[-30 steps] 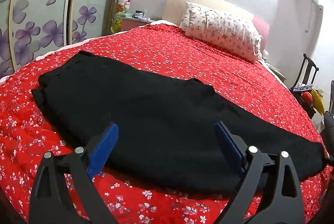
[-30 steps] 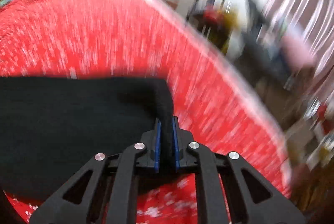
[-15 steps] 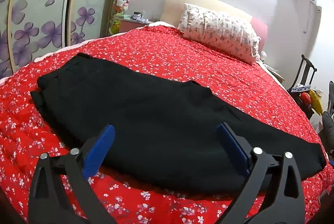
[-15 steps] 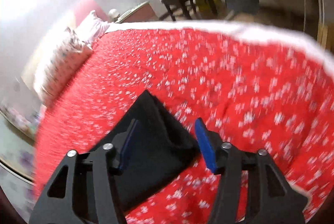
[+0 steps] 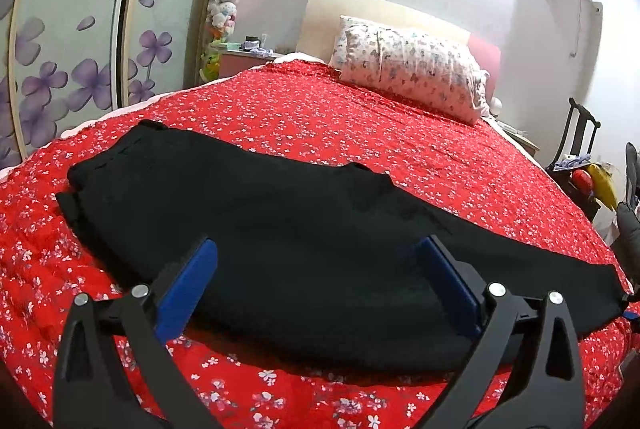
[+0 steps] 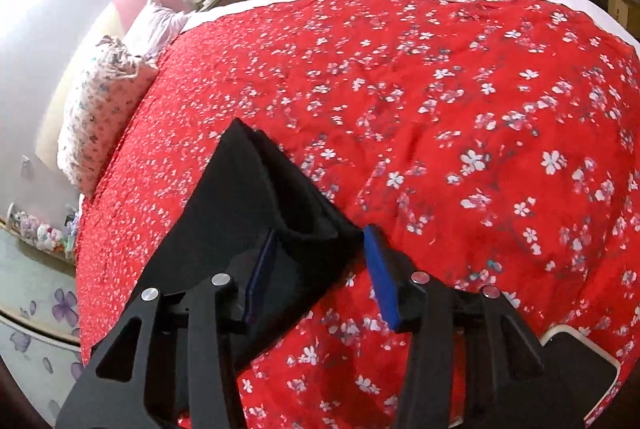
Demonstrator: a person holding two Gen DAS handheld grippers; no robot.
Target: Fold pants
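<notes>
On bed, foot end | left gripper point(image 5: 316, 269) spread wide, grasping nothing, over pants point(image 5: 280, 225) | right gripper point(image 6: 316, 261) spread, hem point(image 6: 280, 189) between fingers, unpinched | pants flat, waist at 9, hem at 3 | red floral quilt point(image 5: 360, 125) | pillow point(image 5: 412, 69) at 1, flowered wardrobe point(image 5: 72, 29) at 10, chair point(image 5: 576, 145) at 3

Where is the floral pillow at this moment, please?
In the left wrist view, the floral pillow lies at the far end of the bed, right of centre, on the red bedspread, against the headboard, beyond the black pants.
</notes>
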